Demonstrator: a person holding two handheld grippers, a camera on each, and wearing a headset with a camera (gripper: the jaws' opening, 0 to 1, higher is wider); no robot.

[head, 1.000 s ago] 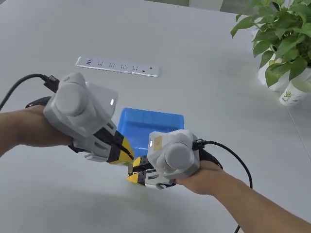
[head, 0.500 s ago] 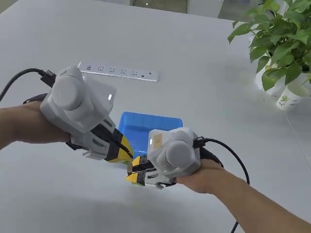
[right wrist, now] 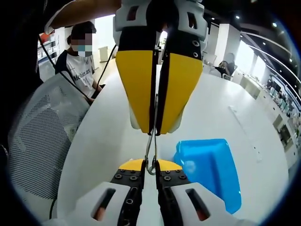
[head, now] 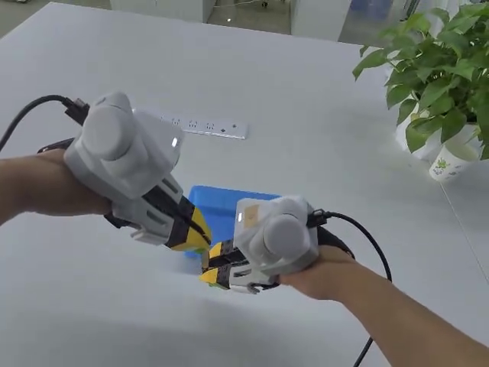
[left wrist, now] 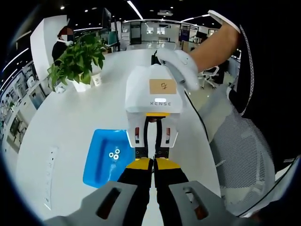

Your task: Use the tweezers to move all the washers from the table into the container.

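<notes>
While you held the two grippers tip to tip low over the white table, your left gripper had its yellow jaws pressed together on the tweezers. Their thin steel legs ran straight out from those jaws into your right gripper. That gripper's jaws stood drawn in about the rounded end of the tweezers, touching it on both sides, so both tools clamped the same piece at once. Your left hand and right hand were wrapped around the grey bodies behind the jaws. The blue container lay on the table just beside the meeting tips, to the left of your left gripper's jaws and to the right of your right gripper's. From the head view it sat just beyond both grippers, partly hidden behind them. A small cluster of washers lay on its floor, toward the wall nearest the jaws. A white power strip lay beyond the container, well apart from the grippers. A potted plant stood far off on your right gripper's side. A mesh chair stood behind the right gripper, off the table's edge.
</notes>
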